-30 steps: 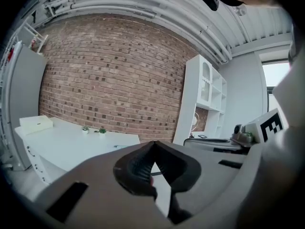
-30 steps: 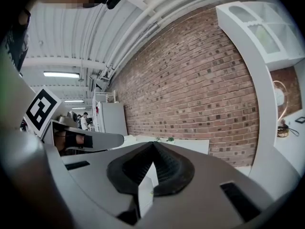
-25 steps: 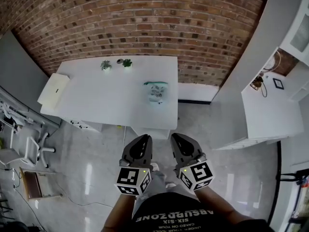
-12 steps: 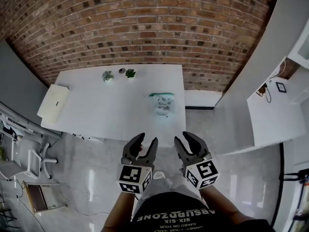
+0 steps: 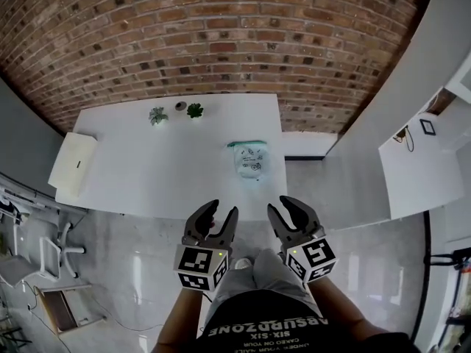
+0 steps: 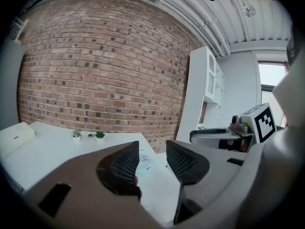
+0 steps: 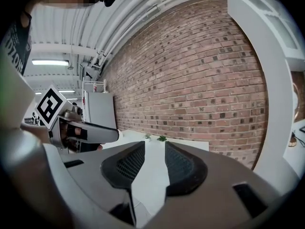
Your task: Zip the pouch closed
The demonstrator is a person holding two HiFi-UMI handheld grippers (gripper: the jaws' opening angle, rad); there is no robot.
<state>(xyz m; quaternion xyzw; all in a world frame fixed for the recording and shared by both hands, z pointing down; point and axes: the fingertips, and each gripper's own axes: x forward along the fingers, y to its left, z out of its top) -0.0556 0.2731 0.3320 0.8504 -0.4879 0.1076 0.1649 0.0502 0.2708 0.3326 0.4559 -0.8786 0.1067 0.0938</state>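
Note:
The pouch [image 5: 250,160], pale with a teal top edge and small prints, lies flat near the right edge of the white table [image 5: 162,168]. Both grippers hang over the floor short of the table's near edge, well apart from the pouch. My left gripper [image 5: 221,210] is open with nothing between its jaws. My right gripper [image 5: 284,206] is also open and empty. In the left gripper view the pouch [image 6: 145,160] shows far off through the gap of the left gripper [image 6: 152,151]. The right gripper [image 7: 155,151] looks along the bare tabletop.
Two small potted plants [image 5: 157,115] [image 5: 195,110] and a small round object [image 5: 180,106] stand at the table's far edge by the brick wall. A white box [image 5: 71,164] lies on the table's left end. An office chair [image 5: 55,248] stands left; a white partition [image 5: 397,123] rises right.
Both grippers went from shut to open. The person has stepped closer to the table, and the grippers have come forward toward its near edge.

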